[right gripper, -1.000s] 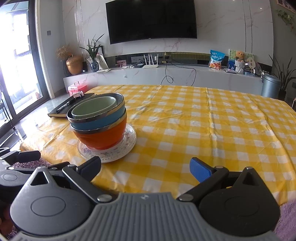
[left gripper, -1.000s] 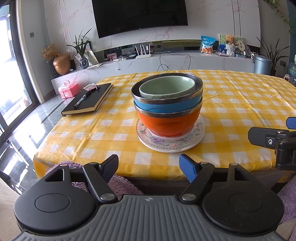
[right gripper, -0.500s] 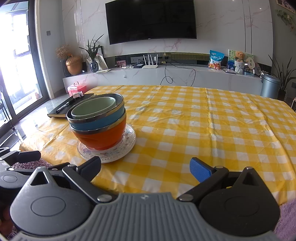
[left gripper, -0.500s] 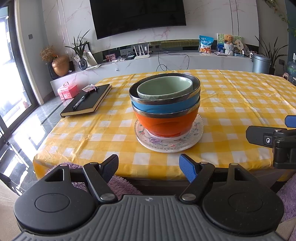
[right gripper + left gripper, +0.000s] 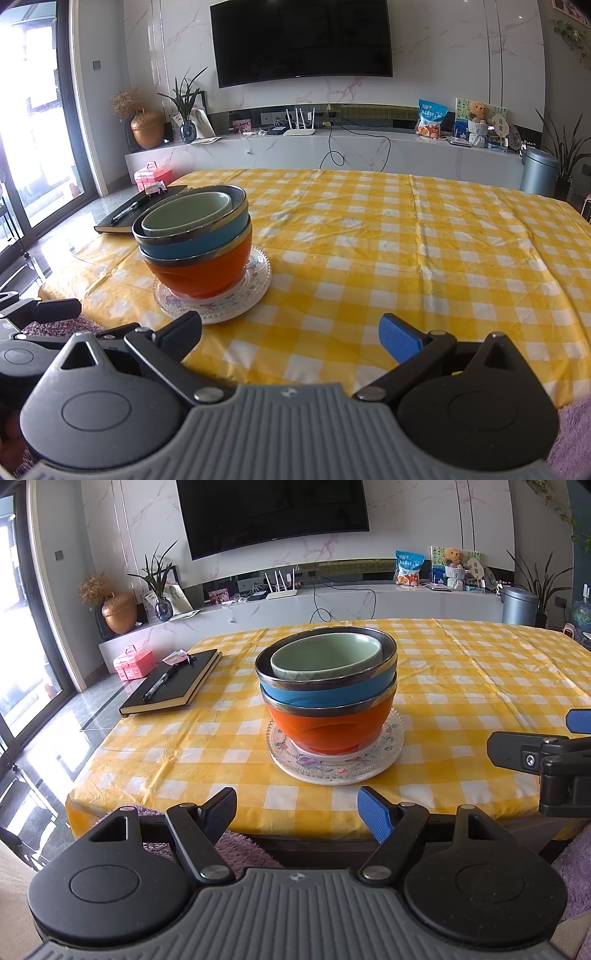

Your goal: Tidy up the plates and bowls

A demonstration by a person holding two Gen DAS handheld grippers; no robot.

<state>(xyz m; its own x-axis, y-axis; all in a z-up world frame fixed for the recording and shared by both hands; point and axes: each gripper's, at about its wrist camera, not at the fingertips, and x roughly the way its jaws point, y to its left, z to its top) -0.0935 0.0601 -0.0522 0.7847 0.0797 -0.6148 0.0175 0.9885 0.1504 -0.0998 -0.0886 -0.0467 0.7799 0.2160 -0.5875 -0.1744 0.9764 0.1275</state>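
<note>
While no writing is legible, left tool (image 5: 296,812) and right tool (image 5: 291,334) gape wide — empty — before stacked bowls (image 5: 327,694).

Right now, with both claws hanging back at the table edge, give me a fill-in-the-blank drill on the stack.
1. The topmost bowl in the stack is pale ____.
2. The blue bowl sits directly inside the ____ bowl.
3. The whole stack rests on a patterned glass ____.
4. A pen lies on the black ____.

Missing words: green; orange; plate; notebook
</note>
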